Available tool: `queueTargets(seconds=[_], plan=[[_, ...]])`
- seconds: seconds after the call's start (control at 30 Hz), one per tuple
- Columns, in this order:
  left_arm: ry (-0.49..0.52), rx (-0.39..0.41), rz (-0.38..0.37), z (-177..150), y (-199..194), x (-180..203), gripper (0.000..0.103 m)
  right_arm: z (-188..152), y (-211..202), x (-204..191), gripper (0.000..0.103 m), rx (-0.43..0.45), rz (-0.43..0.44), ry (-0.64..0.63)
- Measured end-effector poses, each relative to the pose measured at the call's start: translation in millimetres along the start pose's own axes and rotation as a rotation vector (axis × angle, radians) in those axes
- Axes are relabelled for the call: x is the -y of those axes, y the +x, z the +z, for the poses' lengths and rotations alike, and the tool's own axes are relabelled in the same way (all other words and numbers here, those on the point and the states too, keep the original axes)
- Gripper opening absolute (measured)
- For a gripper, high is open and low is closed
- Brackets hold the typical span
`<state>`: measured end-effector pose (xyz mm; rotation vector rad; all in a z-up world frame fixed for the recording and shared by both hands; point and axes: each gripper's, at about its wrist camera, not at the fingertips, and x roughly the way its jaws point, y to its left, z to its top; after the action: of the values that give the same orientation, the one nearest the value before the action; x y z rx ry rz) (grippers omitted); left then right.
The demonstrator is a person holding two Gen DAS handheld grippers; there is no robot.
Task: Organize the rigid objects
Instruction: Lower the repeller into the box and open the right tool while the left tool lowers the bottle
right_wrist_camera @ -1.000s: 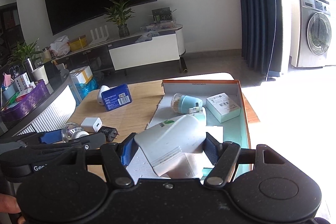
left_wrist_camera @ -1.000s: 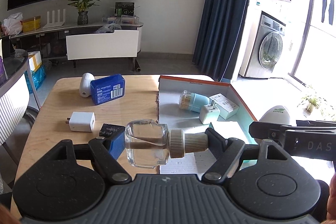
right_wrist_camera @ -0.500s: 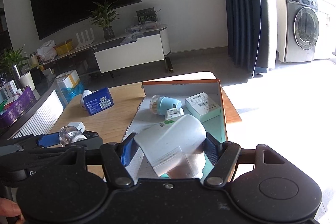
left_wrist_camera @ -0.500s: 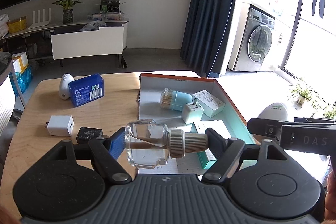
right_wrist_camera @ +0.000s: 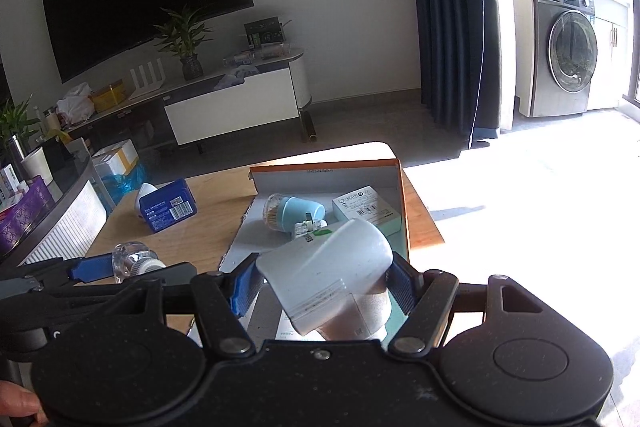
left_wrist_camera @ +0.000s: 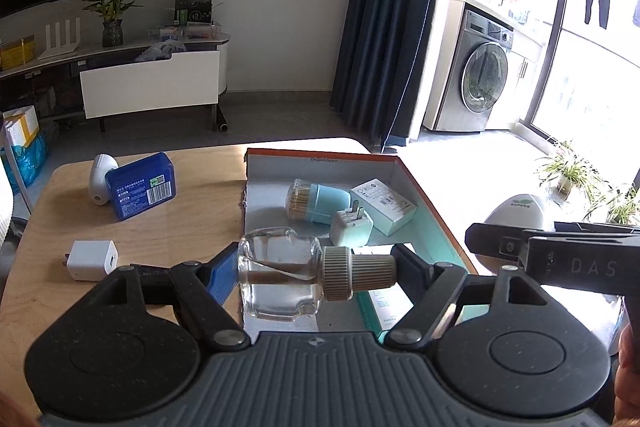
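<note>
My left gripper point(left_wrist_camera: 316, 275) is clamped end to end on a clear glass bottle point(left_wrist_camera: 280, 275) lying sideways between the fingers, one pad on its base and the other on its ribbed beige cap point(left_wrist_camera: 356, 277). My right gripper point(right_wrist_camera: 324, 283) squeezes a white plug-in device point(right_wrist_camera: 332, 271) with a green logo, held tilted across the pads. Both loads hang ahead of my fingers above the near end of the open orange-edged box point(left_wrist_camera: 424, 195), which sits on the wooden table point(left_wrist_camera: 200, 195).

Beyond my fingertips, inside the box, lie a pale blue toothpick holder point(left_wrist_camera: 320, 201), a mint charger plug point(left_wrist_camera: 351, 227) and a small white carton point(left_wrist_camera: 383, 202). I judge the free floor nearest my fingers to be the place for both. I'd lower each piece until it rests before easing the pads apart, glass first, since it could roll or chip. Left of my fingers, the blue tin point(left_wrist_camera: 140, 185), white charger cube point(left_wrist_camera: 92, 259) and a white nozzle-shaped piece point(left_wrist_camera: 98, 177) wait on the table.
</note>
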<state>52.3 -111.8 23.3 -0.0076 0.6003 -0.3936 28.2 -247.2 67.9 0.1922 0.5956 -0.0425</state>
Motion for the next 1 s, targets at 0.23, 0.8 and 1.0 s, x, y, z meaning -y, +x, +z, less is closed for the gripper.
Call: queueTargets(seconds=[0.23,0.8,1.0], plan=[[0.005,-0.002,-0.003,9,9,-1,0.080,9,8,1,0.080,0.002,-0.002,0.000],[-0.006,-0.005,0.000,26,24,-5,0.080,28,32,6,0.080,-0.005,0.007,0.000],[-0.007,-0.004,0.005,31,29,-6,0.080,32,40,7,0.080,-0.010,0.013,0.000]])
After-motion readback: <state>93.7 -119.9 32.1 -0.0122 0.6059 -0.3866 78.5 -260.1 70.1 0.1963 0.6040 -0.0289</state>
